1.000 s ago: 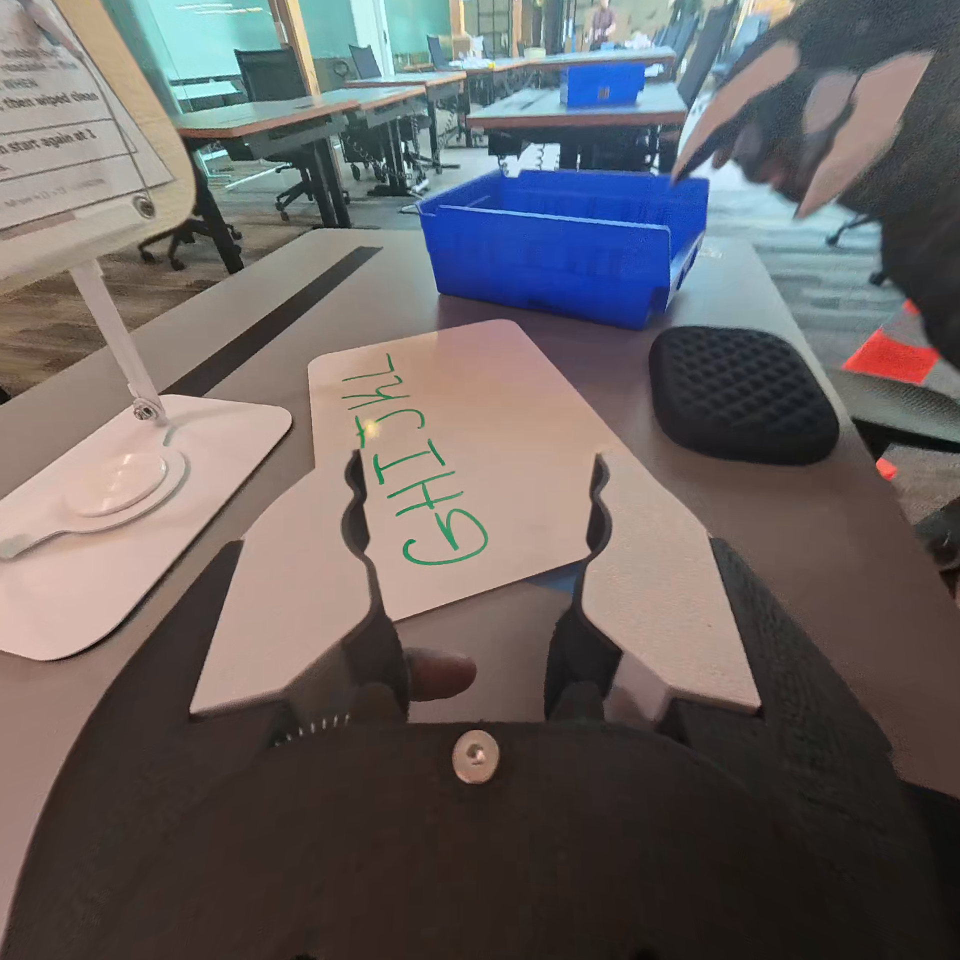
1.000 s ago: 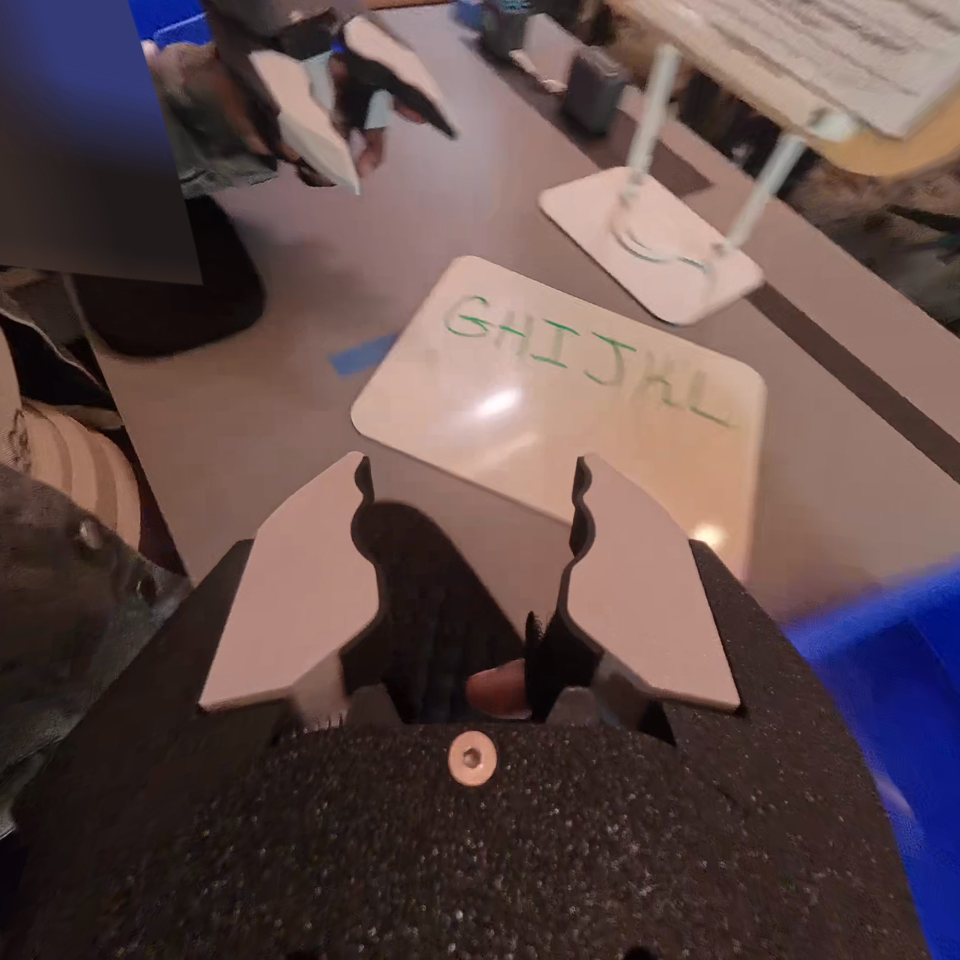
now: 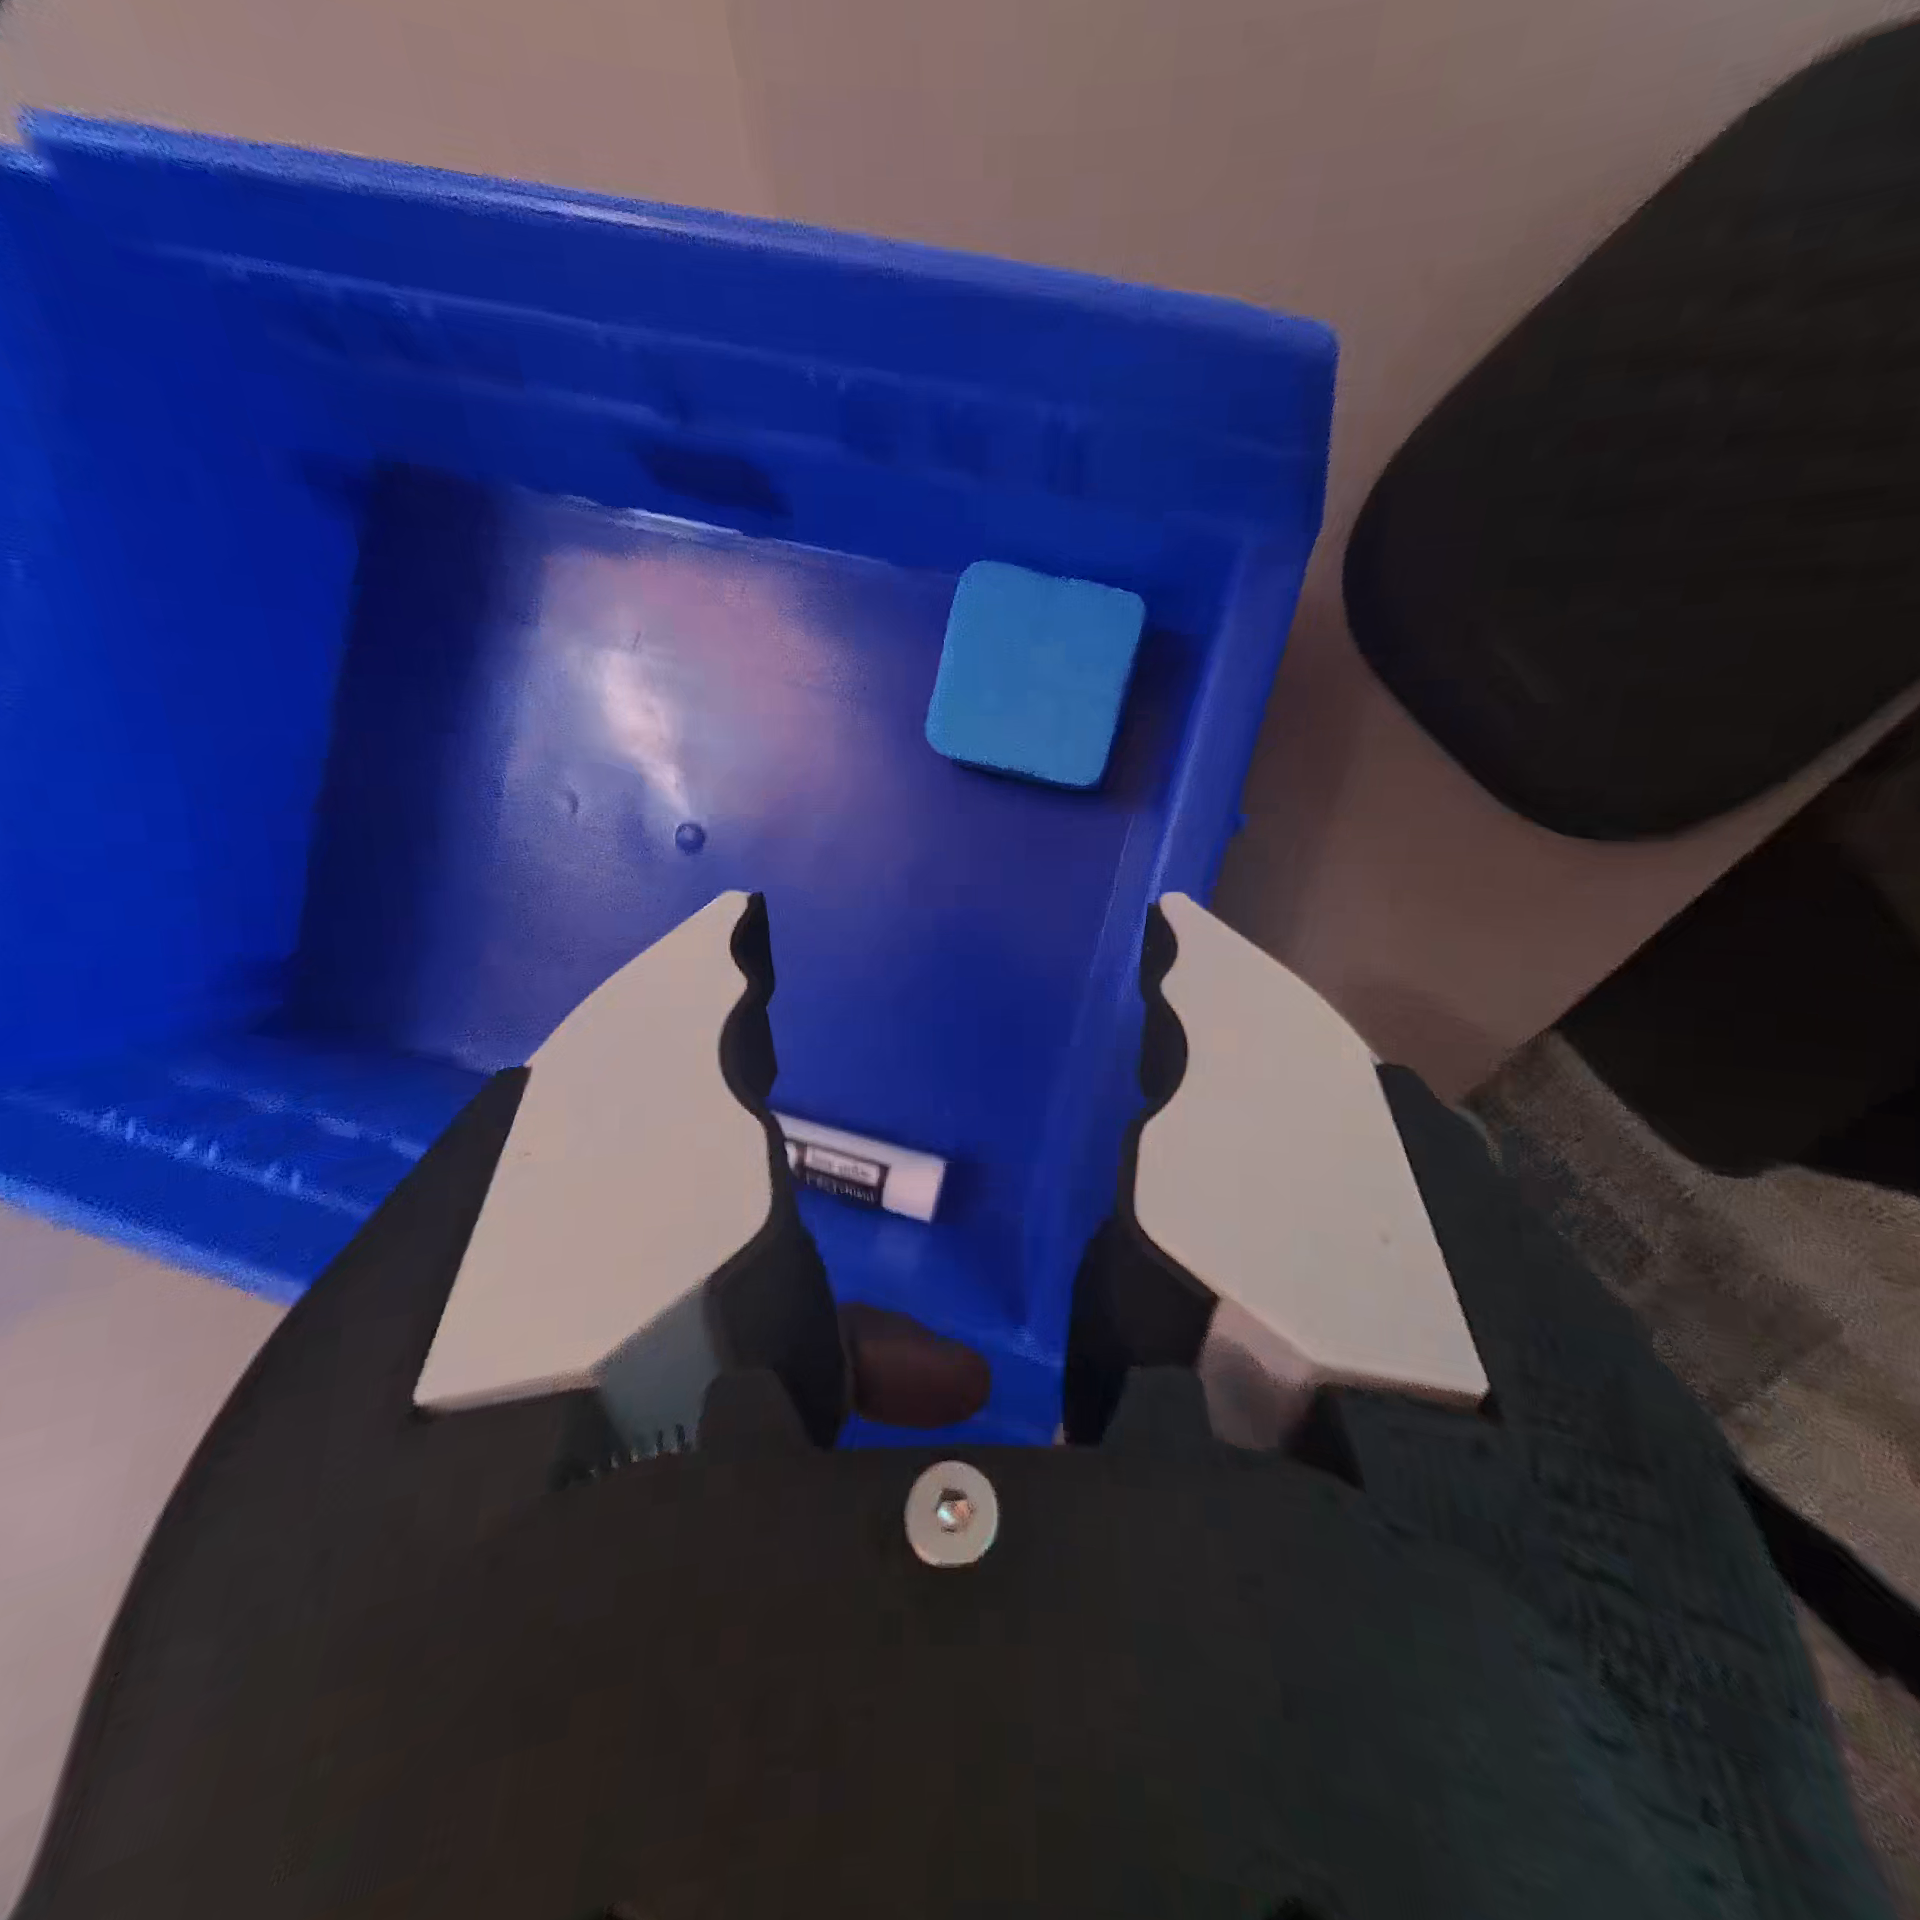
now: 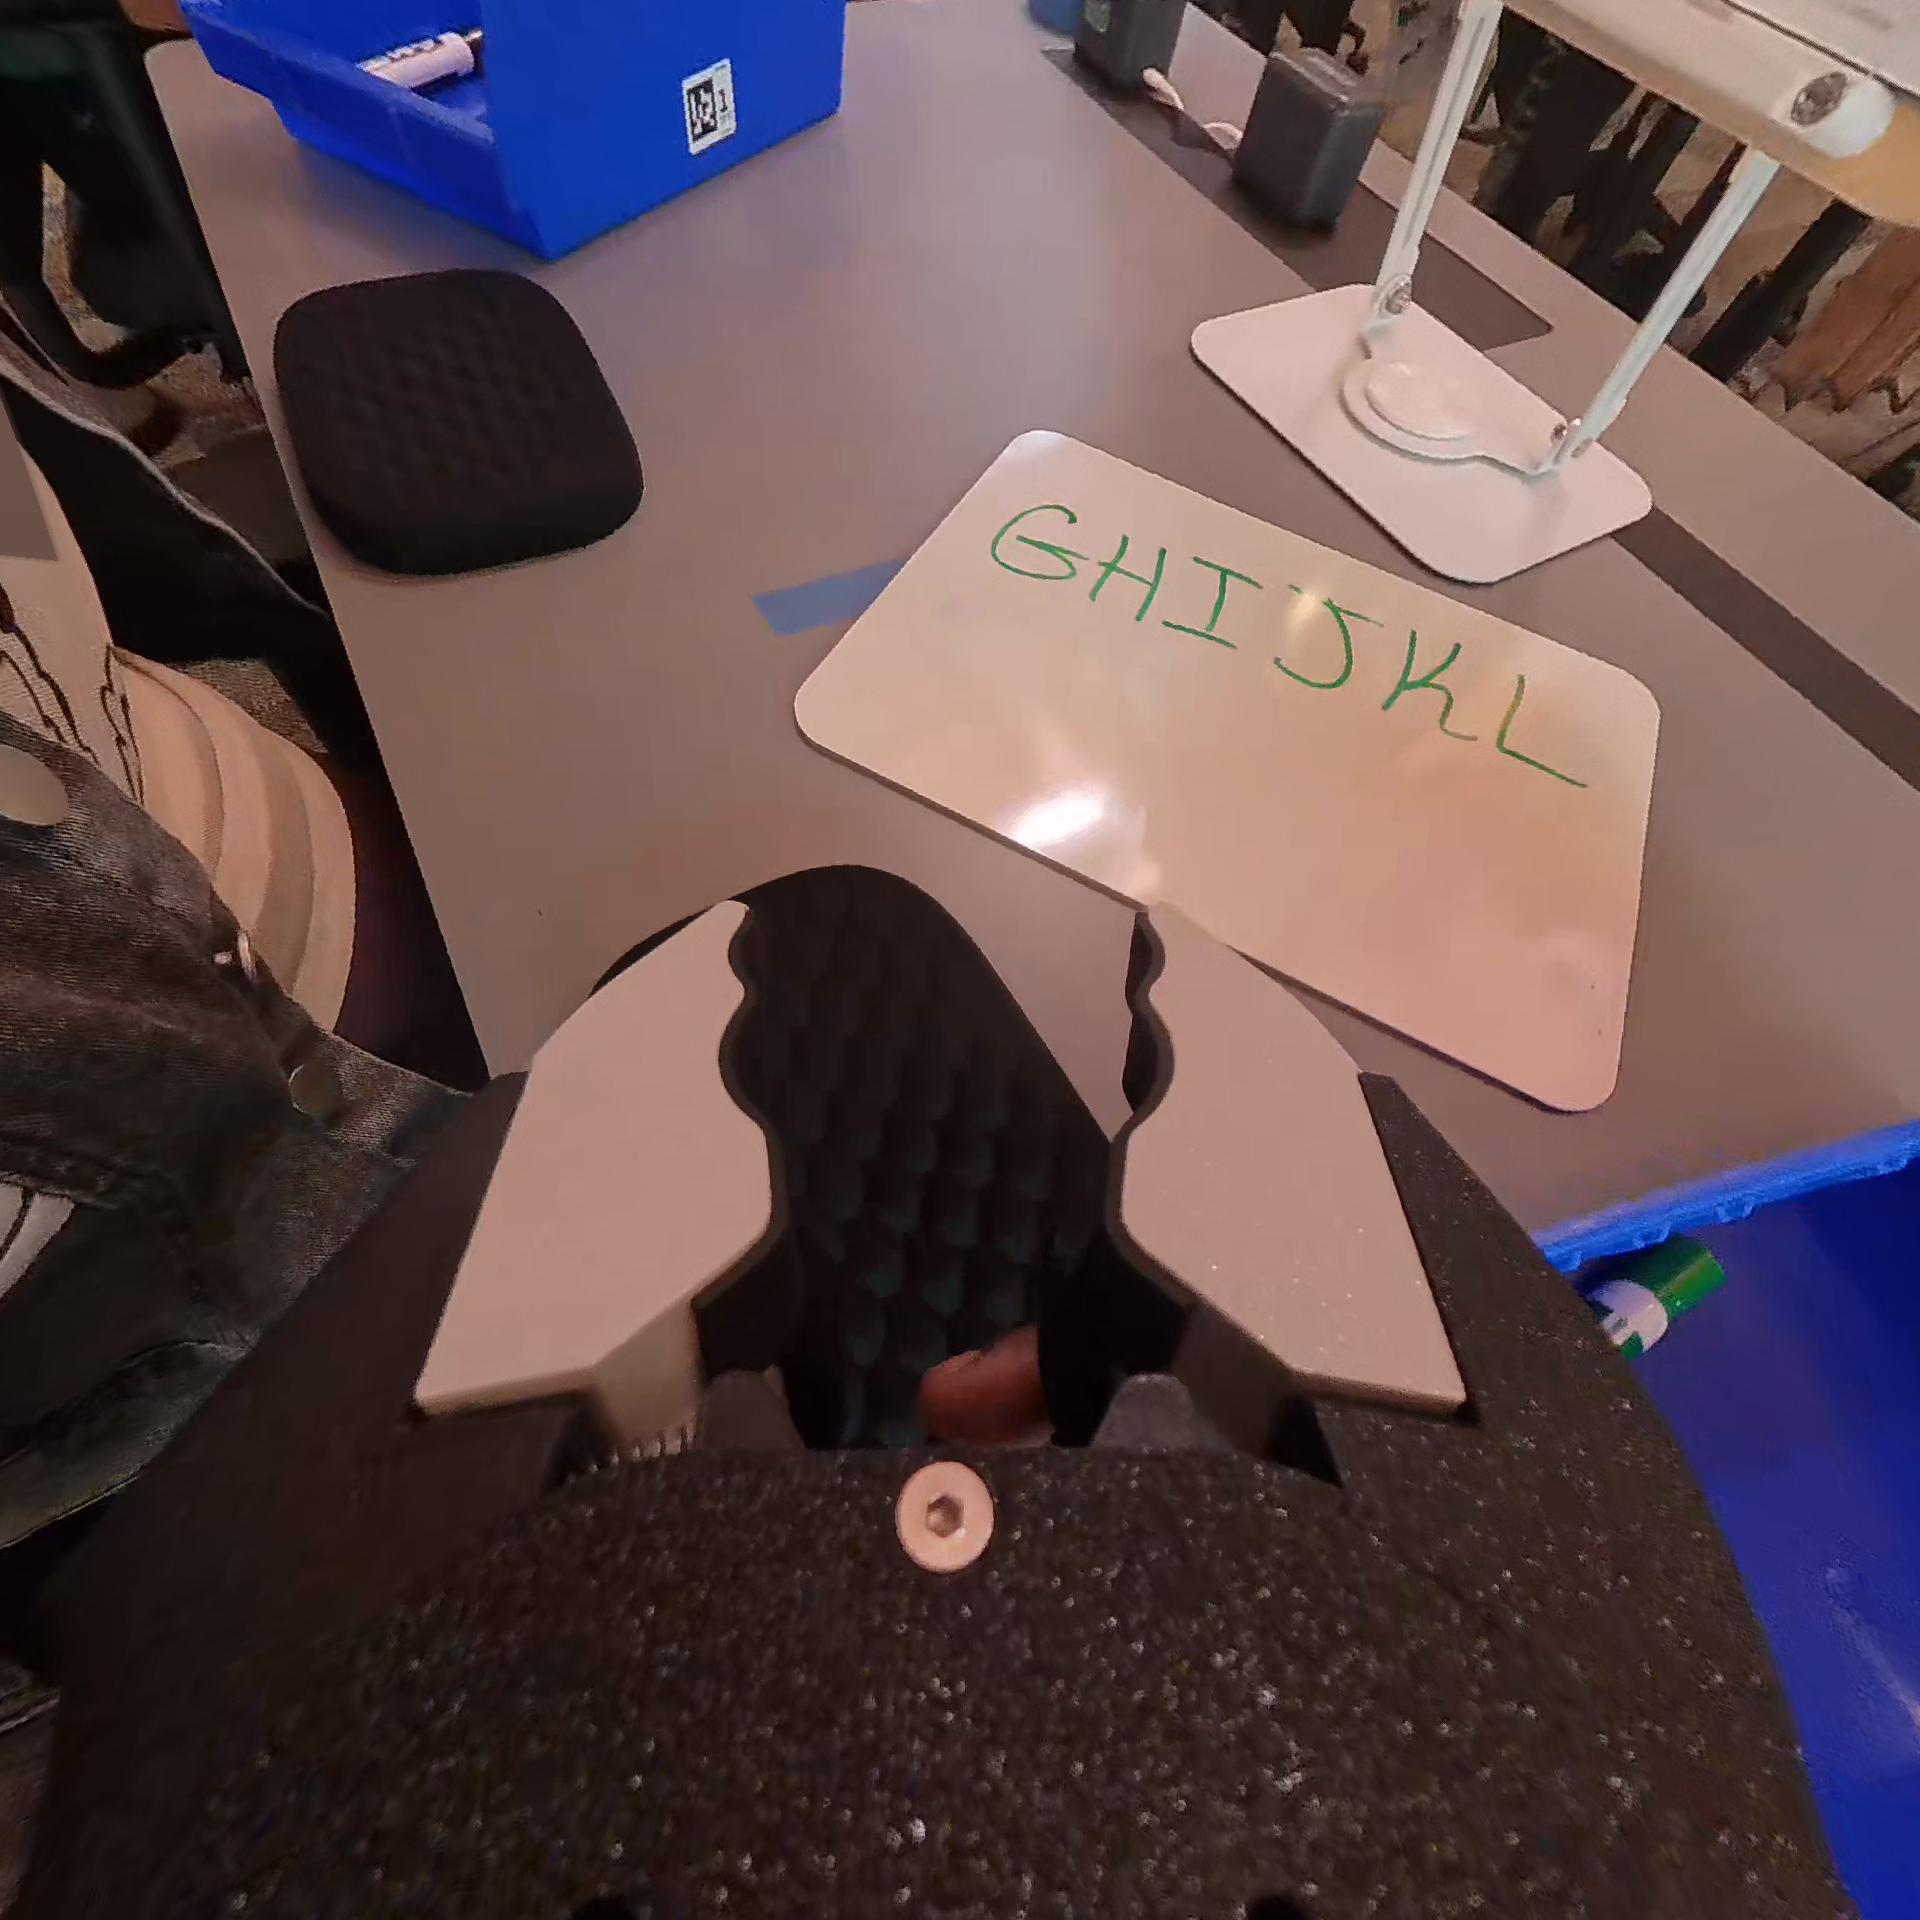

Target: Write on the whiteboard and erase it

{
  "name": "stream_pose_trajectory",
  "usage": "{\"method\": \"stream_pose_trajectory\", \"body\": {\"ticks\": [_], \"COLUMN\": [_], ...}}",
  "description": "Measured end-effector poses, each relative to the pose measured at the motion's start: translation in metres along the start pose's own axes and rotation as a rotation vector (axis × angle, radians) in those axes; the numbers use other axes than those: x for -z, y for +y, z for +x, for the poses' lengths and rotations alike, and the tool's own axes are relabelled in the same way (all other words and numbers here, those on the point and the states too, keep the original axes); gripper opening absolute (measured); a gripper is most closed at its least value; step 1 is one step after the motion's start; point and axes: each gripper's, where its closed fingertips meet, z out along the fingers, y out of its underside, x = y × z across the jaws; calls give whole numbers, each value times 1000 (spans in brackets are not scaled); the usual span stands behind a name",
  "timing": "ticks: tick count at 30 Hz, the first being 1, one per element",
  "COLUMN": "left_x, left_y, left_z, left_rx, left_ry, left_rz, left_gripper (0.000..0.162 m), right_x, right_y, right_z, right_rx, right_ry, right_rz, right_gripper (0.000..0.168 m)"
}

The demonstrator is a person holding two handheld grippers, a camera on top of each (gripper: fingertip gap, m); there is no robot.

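The left gripper (image 3: pixel 956 914) points steeply down into a bright blue plastic bin (image 3: pixel 187 582), its two pale grey fingers spread wide with nothing between them. Just below the gap lies a white-barrelled marker (image 3: pixel 883 1184) on the bin floor, its left end hidden behind the left finger and its label too blurred to make out. Farther in, near the bin's right wall, sits a small light-blue square eraser block (image 3: pixel 1034 673), lying flat and clear of the fingers. Outside the bin to the right is a black oval foam pad (image 3: pixel 1662 499), cut off by the frame edge and smeared by motion blur.

The right gripper (image 4: pixel 940 914) hangs low over the grey tabletop (image 4: pixel 623 748), tilted forward, fingers equally wide apart and empty; a second black dimpled foam pad (image 4: pixel 904 1122) shows through the gap beneath them. Just beyond the right fingertip lies the white rounded-corner whiteboard (image 4: pixel 1299 883), flat on the table, with green handwriting along its far edge. At the lower right, a blue bin rim (image 4: pixel 1714 1184) is cut off, with a green-capped marker (image 4: pixel 1662 1288) only partly visible inside. A white stand base (image 4: pixel 1434 436) sits beyond the board.
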Motion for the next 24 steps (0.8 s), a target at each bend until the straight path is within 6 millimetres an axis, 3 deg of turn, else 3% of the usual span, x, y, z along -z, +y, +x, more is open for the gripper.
{"method": "stream_pose_trajectory", "body": {"ticks": [4,9,18,20,24], "left_x": [-43,-72,-97,-96,-88], "left_y": [-9,-3,-5,-7,-7], "left_z": [5,10,15,19,9], "left_rx": [-59,-119,-95,-129,-121], "left_ry": [82,171,244,261,186], "left_rz": [-29,-109,-86,-70,-54], "left_gripper": [58,60,64,54,53], "right_x": [0,1,-7,-9,-14], "right_y": [-8,-7,-6,-8,-13], "right_z": [0,0,8,9,10], "right_rx": [27,30,17,19,24], "right_ry": [2,16,28,25,16], "right_rz": [-1,-13,-23,-12,6], "right_gripper": [67,66,64,63,63]}}
